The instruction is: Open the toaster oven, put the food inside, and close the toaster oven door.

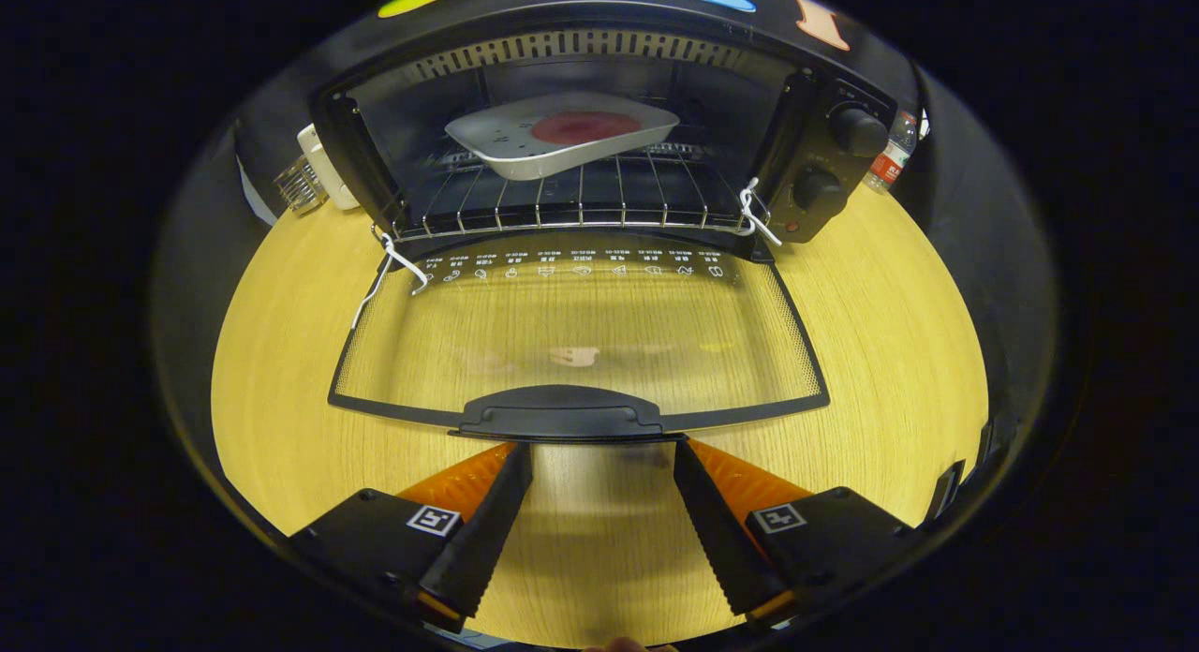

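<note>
A black toaster oven (824, 155) stands at the back of the wooden table with its glass door (581, 338) folded down flat toward me. On the wire rack (562, 207) inside rests a white tray (510, 155) holding a round red piece of food (585, 127). The door's black handle (560, 416) lies just ahead of my fingertips. My gripper (602, 457) is open, its two fingers spread below the handle's underside with only bare table between them. The tips reach right up to the handle's edge; contact cannot be told.
Two black knobs (857, 132) sit on the oven's right panel. A white plug block (318, 160) lies left of the oven, a plastic bottle (890, 155) right of it. White cords (393, 259) hang at both door hinges. The wooden table (899, 352) spreads around the door.
</note>
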A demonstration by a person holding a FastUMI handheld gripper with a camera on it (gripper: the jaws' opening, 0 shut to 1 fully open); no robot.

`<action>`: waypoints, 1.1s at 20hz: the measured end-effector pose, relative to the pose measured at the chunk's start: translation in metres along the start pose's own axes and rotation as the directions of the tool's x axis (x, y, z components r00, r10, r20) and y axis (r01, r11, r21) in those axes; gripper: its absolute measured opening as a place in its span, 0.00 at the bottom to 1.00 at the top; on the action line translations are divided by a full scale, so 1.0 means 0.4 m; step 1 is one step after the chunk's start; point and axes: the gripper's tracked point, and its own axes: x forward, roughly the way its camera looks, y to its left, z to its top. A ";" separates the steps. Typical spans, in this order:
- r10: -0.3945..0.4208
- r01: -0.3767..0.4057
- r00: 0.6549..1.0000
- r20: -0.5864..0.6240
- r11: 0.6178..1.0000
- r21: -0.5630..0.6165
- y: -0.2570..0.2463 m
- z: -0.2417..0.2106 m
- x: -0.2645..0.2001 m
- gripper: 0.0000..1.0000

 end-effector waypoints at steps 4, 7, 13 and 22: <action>0.024 -0.024 0.999 0.029 1.000 -0.004 -0.003 0.011 -0.032 0.98; 0.039 -0.034 0.995 0.094 0.998 -0.054 -0.005 0.032 -0.075 0.98; 0.075 -0.059 0.970 0.230 0.995 -0.076 0.021 0.121 -0.168 0.98; 0.103 -0.034 0.855 0.509 0.989 -0.142 0.005 0.306 -0.380 0.99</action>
